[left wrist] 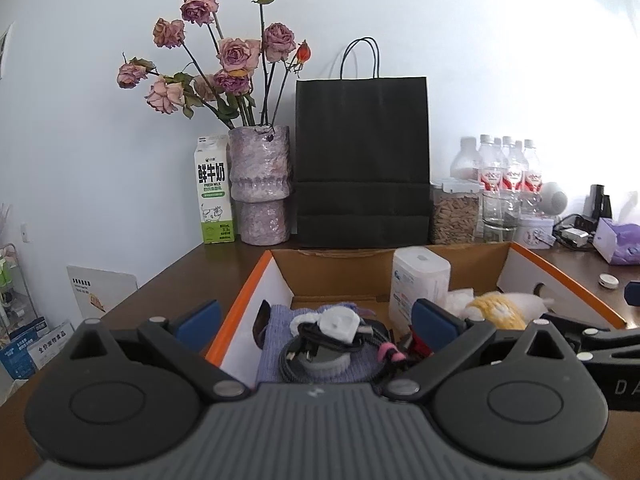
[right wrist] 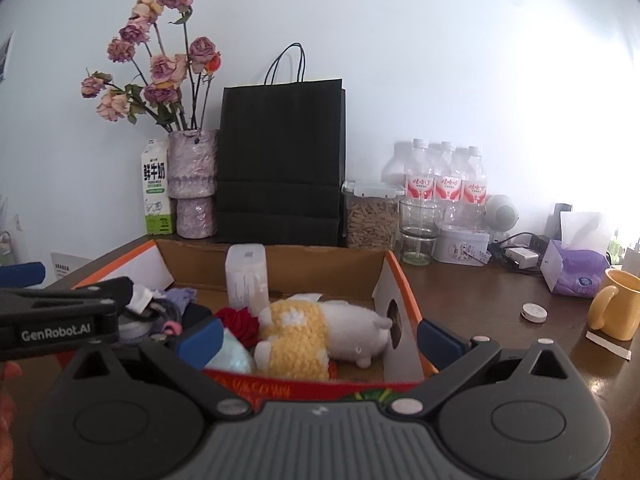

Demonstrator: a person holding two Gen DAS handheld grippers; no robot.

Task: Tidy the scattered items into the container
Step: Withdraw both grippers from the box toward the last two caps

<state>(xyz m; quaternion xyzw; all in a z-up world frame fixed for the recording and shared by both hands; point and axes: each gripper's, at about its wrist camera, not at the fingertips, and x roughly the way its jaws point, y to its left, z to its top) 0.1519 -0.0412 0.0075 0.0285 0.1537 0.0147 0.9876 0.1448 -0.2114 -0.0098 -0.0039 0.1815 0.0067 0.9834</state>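
Note:
An open cardboard box (left wrist: 248,280) with an orange rim stands on the brown table. A purple cloth (left wrist: 280,320), a coiled black cable with a white charger (left wrist: 340,324), a white canister (left wrist: 420,276) and a plush toy (right wrist: 352,324) in yellow knitwear lie inside, with red yarn (right wrist: 240,320) beside the toy. My left gripper (left wrist: 316,320) is open over the box's left part, one blue pad outside the left wall, nothing pinched. My right gripper (right wrist: 320,338) hangs open over the right part, straddling the right wall (right wrist: 400,300). A small white round disc (right wrist: 534,313) sits on the table to the right.
Behind the box stand a black paper bag (left wrist: 360,160), a vase of dried roses (left wrist: 260,188), a milk carton (left wrist: 214,192), a grain jar (right wrist: 372,216) and water bottles (right wrist: 444,184). A yellow mug (right wrist: 616,308), a purple tissue pack (right wrist: 576,276) and chargers lie right.

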